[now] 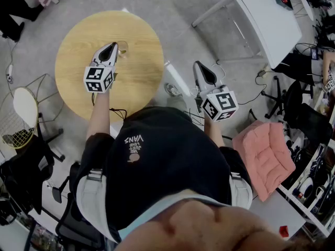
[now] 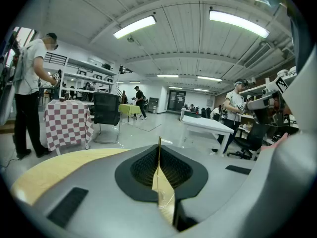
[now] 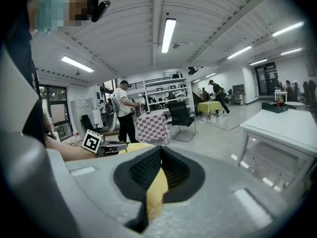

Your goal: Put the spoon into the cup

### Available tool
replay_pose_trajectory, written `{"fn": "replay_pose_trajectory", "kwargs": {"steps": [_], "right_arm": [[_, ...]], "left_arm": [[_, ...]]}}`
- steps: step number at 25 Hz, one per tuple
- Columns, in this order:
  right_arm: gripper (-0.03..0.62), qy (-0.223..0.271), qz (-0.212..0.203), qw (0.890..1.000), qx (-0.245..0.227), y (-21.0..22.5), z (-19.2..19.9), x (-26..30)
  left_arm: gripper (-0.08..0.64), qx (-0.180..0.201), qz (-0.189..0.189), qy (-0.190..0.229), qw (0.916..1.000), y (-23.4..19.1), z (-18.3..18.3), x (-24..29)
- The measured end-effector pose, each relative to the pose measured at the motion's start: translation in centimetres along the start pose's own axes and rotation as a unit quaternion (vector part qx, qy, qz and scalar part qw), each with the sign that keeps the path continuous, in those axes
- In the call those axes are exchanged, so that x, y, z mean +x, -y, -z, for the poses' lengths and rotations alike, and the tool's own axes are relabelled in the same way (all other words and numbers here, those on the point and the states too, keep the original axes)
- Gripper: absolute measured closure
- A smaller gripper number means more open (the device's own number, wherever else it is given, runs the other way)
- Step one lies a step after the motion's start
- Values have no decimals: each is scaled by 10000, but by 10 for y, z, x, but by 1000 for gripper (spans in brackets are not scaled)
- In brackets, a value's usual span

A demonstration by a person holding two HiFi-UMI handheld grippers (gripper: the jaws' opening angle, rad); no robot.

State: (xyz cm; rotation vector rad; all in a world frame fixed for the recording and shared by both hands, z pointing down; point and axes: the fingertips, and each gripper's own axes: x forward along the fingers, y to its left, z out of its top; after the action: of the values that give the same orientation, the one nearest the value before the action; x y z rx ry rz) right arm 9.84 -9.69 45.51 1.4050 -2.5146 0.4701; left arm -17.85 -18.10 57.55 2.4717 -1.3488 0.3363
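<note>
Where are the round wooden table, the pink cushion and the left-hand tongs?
round wooden table [image 1: 76,51]: head view, bare part of its top.
pink cushion [image 1: 264,156]: head view, its middle.
left tongs [image 1: 113,46]: head view, between the tips.

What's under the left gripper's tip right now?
A clear cup, partly covered by the left gripper, stands on the round table. Its inside cannot be made out, and the gripper hides whatever lies directly beneath it.
</note>
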Motion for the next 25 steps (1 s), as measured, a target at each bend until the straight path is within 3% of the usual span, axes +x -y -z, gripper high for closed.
{"fn": "replay_pose_trajectory", "kwargs": {"steps": [18,25], "right_arm": [[594,1,-40,10000,12,-2,1,-1],[594,6,-50,10000,-1,-3,1,-3]], "left_arm": [[547,-96,-105,6,9999,-3,2,-1],[493,-172,-134,14,9998,-2,3,-2]]}}
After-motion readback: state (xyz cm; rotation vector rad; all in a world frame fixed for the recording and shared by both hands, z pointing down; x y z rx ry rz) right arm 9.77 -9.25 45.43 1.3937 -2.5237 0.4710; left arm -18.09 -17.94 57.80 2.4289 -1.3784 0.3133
